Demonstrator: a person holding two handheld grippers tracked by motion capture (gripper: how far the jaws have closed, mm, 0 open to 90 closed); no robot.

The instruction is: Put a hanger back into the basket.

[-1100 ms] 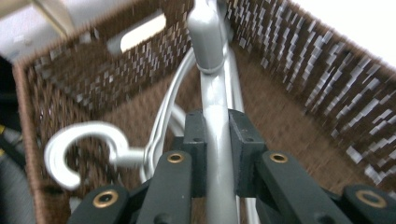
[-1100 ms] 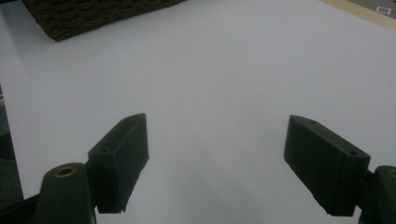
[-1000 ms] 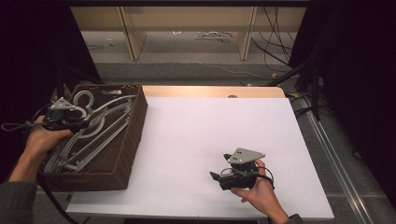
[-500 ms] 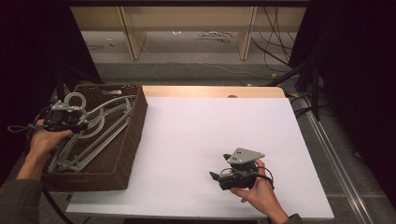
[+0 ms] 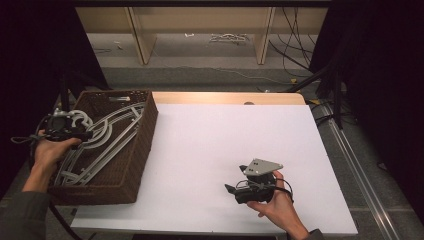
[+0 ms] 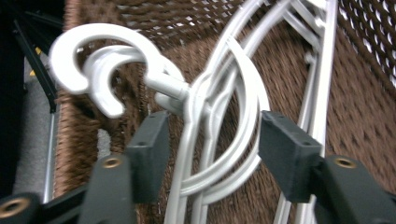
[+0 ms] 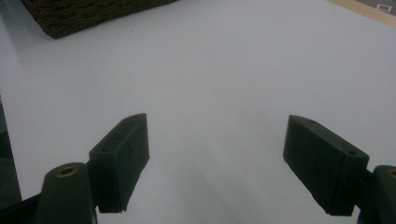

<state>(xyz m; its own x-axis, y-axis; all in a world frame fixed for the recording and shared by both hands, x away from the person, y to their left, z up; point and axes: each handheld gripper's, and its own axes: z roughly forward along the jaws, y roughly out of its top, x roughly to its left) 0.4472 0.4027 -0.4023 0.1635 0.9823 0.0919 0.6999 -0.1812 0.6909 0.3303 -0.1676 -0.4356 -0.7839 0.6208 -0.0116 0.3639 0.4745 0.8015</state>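
The hangers (image 6: 219, 116) lie in the basket (image 5: 142, 145) at the table's left edge; the left gripper (image 6: 212, 140), jaws just opening, straddles their necks and should close squarely on one; the right gripper (image 7: 217, 163) rests spread, empty.

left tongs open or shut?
Open: the left tongs have just been opening, pads clear of the white hangers between them.

Both grippers are black. The right gripper (image 5: 231, 189) carries a grey three-cornered plate (image 5: 261, 166) with small holes, and a black cable (image 5: 285, 186) loops behind it. Its blocky jaws show brass-coloured screws (image 7: 68, 171). The person wears grey-green sleeves (image 5: 22, 215).
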